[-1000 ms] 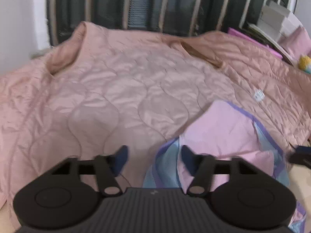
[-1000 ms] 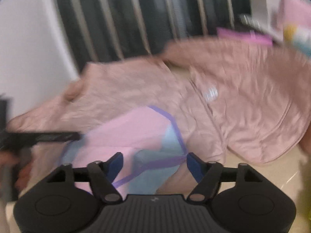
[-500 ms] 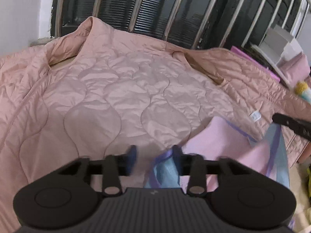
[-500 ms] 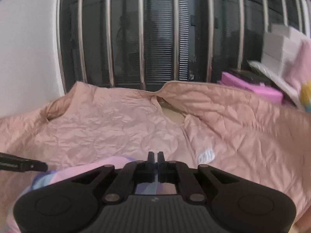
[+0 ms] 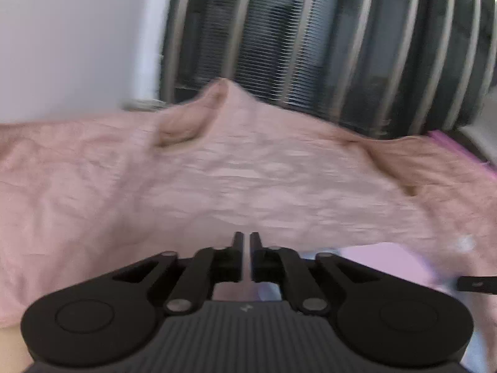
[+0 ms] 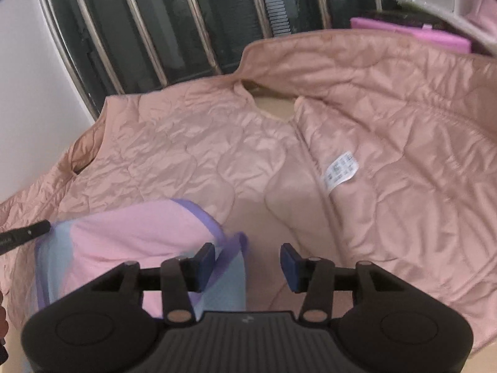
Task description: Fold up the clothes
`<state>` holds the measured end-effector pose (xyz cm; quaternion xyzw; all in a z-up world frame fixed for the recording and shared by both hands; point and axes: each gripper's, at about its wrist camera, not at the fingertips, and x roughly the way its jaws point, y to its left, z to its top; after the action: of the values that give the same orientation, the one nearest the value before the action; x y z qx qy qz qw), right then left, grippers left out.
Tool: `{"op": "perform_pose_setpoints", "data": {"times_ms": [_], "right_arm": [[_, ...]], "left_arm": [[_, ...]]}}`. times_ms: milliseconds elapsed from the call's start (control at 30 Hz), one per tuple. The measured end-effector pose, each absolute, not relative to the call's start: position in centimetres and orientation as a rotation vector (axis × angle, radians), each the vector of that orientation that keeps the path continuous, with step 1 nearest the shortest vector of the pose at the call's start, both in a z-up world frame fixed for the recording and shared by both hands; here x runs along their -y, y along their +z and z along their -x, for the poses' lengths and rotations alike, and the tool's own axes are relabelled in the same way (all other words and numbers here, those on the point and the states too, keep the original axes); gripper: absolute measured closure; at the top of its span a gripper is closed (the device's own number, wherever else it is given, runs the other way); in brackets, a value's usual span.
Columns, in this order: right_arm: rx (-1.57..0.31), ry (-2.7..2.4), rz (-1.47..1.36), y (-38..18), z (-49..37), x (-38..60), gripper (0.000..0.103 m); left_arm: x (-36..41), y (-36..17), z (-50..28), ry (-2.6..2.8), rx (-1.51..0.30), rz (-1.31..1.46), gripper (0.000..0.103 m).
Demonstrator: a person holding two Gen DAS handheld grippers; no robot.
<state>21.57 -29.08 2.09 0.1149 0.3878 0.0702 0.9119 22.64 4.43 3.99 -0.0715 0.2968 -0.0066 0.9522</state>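
Observation:
A small pink garment (image 6: 136, 242) with purple trim and light blue panels lies on a spread pink quilted jacket (image 6: 388, 161). My right gripper (image 6: 247, 259) is open just above the garment's right edge, its left finger (image 6: 205, 256) over the purple trim. In the blurred left wrist view my left gripper (image 5: 246, 242) has its jaws nearly together above the garment's left end (image 5: 388, 261); whether cloth is pinched is hidden. The left gripper's finger tip (image 6: 25, 233) shows at the garment's left corner in the right wrist view.
The quilted jacket (image 5: 217, 186) covers most of the surface, with a white care label (image 6: 340, 171). A barred dark window (image 6: 186, 15) runs behind. Pink boxes and white items (image 6: 413, 29) sit at the far right. A white wall (image 6: 25, 93) is at the left.
The right gripper was shut and has opened, now lower over the garment. The left gripper has closed its jaws and tilted up; its view is blurred by motion.

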Motion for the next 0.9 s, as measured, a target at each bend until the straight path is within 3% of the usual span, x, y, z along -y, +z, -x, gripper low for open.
{"op": "perform_pose_setpoints", "data": {"times_ms": [33, 67, 133, 167, 200, 233, 267, 300, 333, 367, 433, 500, 567, 767, 833, 867, 900], "right_arm": [[-0.801, 0.15, -0.237, 1.8, -21.8, 28.8, 0.058], [-0.804, 0.16, -0.236, 1.5, -22.2, 28.5, 0.058], [-0.79, 0.194, -0.236, 1.2, -22.9, 27.9, 0.058], [-0.778, 0.217, -0.235, 1.3, -23.2, 27.7, 0.063], [-0.771, 0.235, -0.229, 1.3, -23.6, 27.4, 0.077], [-0.777, 0.24, -0.21, 1.3, -24.1, 27.0, 0.092], [-0.78, 0.237, -0.177, 1.4, -24.6, 26.6, 0.098], [-0.774, 0.245, -0.133, 1.7, -24.8, 26.0, 0.098], [-0.765, 0.278, -0.099, 2.3, -25.0, 25.5, 0.098], [-0.751, 0.313, -0.097, 2.9, -25.1, 25.4, 0.098], [-0.714, 0.363, -0.077, 4.3, -25.6, 25.3, 0.091], [-0.708, 0.384, -0.045, 5.1, -26.6, 25.1, 0.064], [-0.73, 0.402, -0.044, 4.7, -27.6, 24.9, 0.062], [-0.829, 0.365, -0.028, 2.0, -29.0, 24.6, 0.063], [-0.827, 0.374, -0.003, 1.3, -28.9, 24.1, 0.065], [-0.826, 0.382, 0.009, 1.0, -28.9, 23.8, 0.074], [-0.821, 0.4, 0.019, 1.0, -28.7, 23.6, 0.094]], "left_arm": [[-4.5, 3.9, -22.8, -0.038, -0.615, 0.163, 0.089], [-4.6, 3.7, -22.9, -0.062, -0.626, 0.181, 0.076], [-4.7, 3.6, -23.0, -0.098, -0.633, 0.193, 0.065], [-4.5, 3.5, -23.1, -0.099, -0.636, 0.176, 0.065], [-4.3, 3.3, -23.1, -0.101, -0.65, 0.152, 0.065], [-4.1, 2.9, -23.3, -0.109, -0.673, 0.132, 0.065], [-3.9, 2.6, -23.5, -0.123, -0.695, 0.123, 0.067], [-3.7, 2.2, -23.7, -0.136, -0.718, 0.114, 0.069], [-3.4, 1.8, -23.9, -0.148, -0.739, 0.096, 0.08], [-2.9, 1.5, -23.9, -0.154, -0.737, 0.066, 0.082], [-1.9, 1.3, -23.5, -0.169, -0.725, -0.003, 0.082], [-1.5, 1.3, -23.3, -0.173, -0.718, -0.027, 0.084], [-1.7, 1.5, -23.2, -0.159, -0.692, -0.005, 0.1], [-3.0, 3.7, -21.6, -0.037, -0.492, 0.073, 0.101], [-3.5, 3.4, -22.1, 0.037, -0.509, 0.088, 0.098], [-3.8, 3.0, -22.4, 0.07, -0.531, 0.098, 0.097], [-4.1, 2.7, -22.7, 0.083, -0.546, 0.111, 0.096]]}}
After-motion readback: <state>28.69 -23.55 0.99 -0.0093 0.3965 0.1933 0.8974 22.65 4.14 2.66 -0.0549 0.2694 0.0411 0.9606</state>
